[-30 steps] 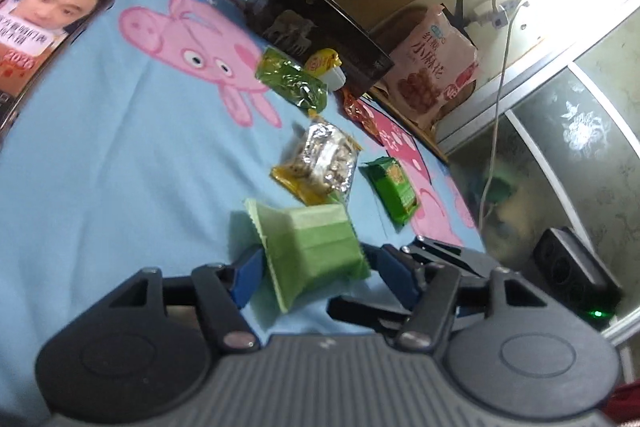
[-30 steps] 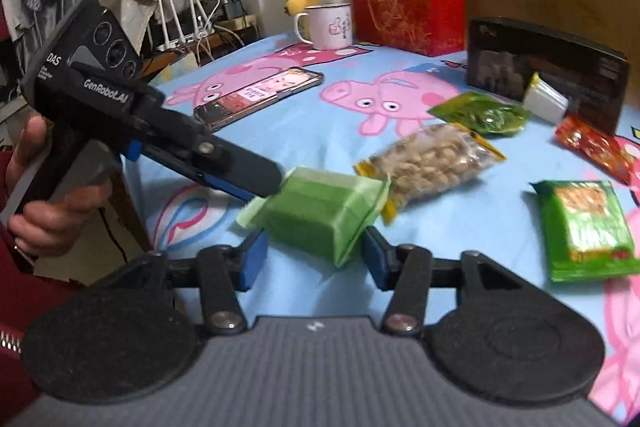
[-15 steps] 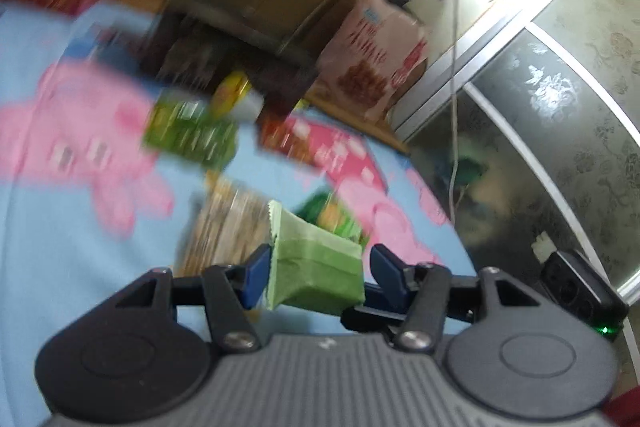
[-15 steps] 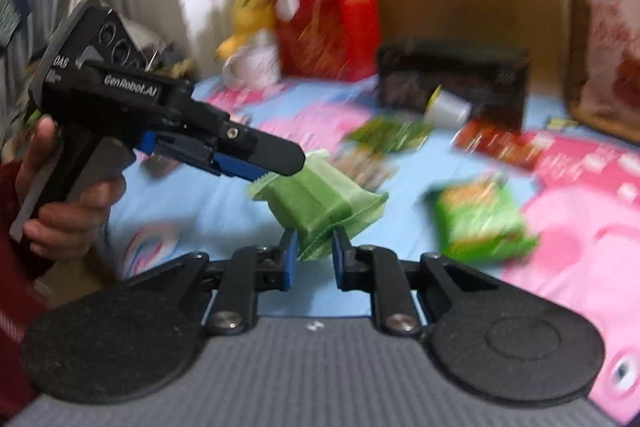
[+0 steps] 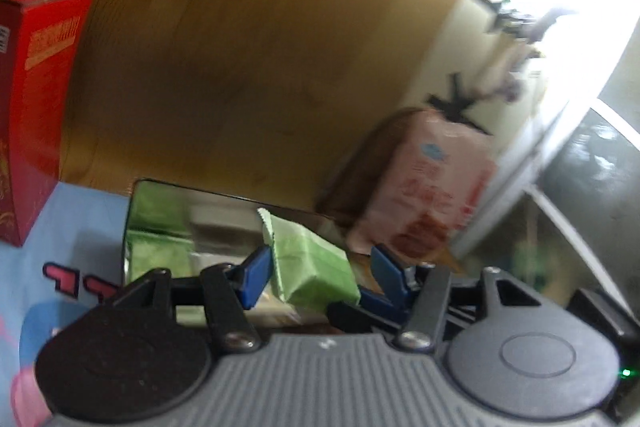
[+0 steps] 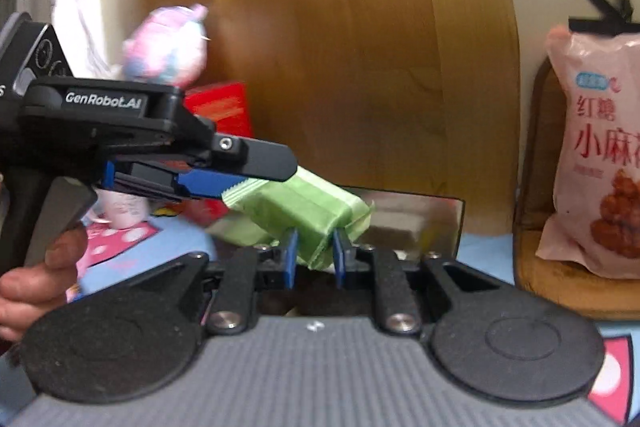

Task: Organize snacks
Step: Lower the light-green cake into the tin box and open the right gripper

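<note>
Right wrist view: we clamp the green snack packet point(image 6: 308, 211) in our right gripper point(image 6: 314, 259); our left gripper point(image 5: 316, 273) straddles it, jaws apart.

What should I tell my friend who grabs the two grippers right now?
Right gripper: shut on one end of the green snack packet; jaws just closed in, then eased slightly.
Left gripper: open around the other end, jaws just narrowed; one pad touches, the other stands apart.
Packet: in the air, in front of the black box.
Done: packet picked up.
Left: probably put it in the box, then release.
</note>
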{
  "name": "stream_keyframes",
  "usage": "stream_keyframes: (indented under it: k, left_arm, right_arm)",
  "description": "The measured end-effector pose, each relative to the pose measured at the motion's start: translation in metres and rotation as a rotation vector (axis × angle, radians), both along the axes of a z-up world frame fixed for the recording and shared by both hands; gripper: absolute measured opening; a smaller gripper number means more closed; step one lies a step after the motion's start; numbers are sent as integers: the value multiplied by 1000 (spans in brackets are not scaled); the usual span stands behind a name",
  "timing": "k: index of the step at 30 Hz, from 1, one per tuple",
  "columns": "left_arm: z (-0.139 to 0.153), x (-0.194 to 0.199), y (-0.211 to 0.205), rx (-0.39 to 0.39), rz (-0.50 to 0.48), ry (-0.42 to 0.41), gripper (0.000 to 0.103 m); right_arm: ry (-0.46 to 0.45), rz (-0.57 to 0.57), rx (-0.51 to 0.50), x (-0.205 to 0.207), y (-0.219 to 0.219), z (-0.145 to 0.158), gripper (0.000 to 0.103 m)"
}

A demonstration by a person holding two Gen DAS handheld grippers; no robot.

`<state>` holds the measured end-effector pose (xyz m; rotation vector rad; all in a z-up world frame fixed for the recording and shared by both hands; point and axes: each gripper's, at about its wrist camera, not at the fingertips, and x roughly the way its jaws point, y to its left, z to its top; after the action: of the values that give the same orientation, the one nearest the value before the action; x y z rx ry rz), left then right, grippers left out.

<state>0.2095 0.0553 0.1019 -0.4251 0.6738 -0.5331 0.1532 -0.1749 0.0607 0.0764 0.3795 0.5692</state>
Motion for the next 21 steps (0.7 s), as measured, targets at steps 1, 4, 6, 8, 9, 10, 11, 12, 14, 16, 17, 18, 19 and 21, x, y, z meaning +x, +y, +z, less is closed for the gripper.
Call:
stream_keyframes:
  k: [1, 4, 6, 8, 9, 10, 11, 12, 14, 16, 17, 18, 19, 21]
  left_arm:
    - [-6, 9, -3, 15, 9, 16, 55]
    - [-19, 20, -6, 49, 41, 44, 57]
    - [-23, 16, 4, 31, 52, 47, 58]
    - [-23, 3, 14, -8, 50, 46, 59]
    - [-22, -5, 18, -18, 43, 42, 59]
    - [-21, -14, 22, -23, 36, 36, 59]
    - [-22, -25, 26, -19, 26, 30, 60]
    - [-23, -40, 29, -10, 17, 18, 63]
    - [-29, -60, 30, 3, -5, 45, 63]
    - [-38, -82, 35, -11, -20, 72, 63]
    - [-43, -96, 37, -18, -27, 83, 63]
    - [-48, -109, 39, -22, -38, 94, 63]
    - [-53, -123, 40, -23, -53, 108, 63]
    - [-63, -147, 40, -22, -77, 126, 63]
  right_arm:
    - [13, -8, -2, 10, 2, -3, 26]
    - [22, -46, -7, 20, 0, -8, 31]
    - [33, -65, 15, 17, -9, -8, 31]
    - [43, -69, 59, 8, -23, -7, 31]
    - [47, -69, 80, 1, -31, -6, 31]
    - [53, -72, 98, -8, -40, -7, 31]
    - [65, -78, 112, -16, -47, -11, 32]
    - [92, -81, 130, -23, -55, -15, 34]
    - [159, -36, 169, -32, -65, -25, 34]
    - [224, -10, 178, -43, -65, -33, 34]
    - [245, 9, 185, -50, -64, -36, 34]
    - [252, 41, 199, -59, -63, -39, 34]
    - [253, 77, 207, -69, -60, -42, 35]
    - [265, 125, 191, -85, -50, -47, 35]
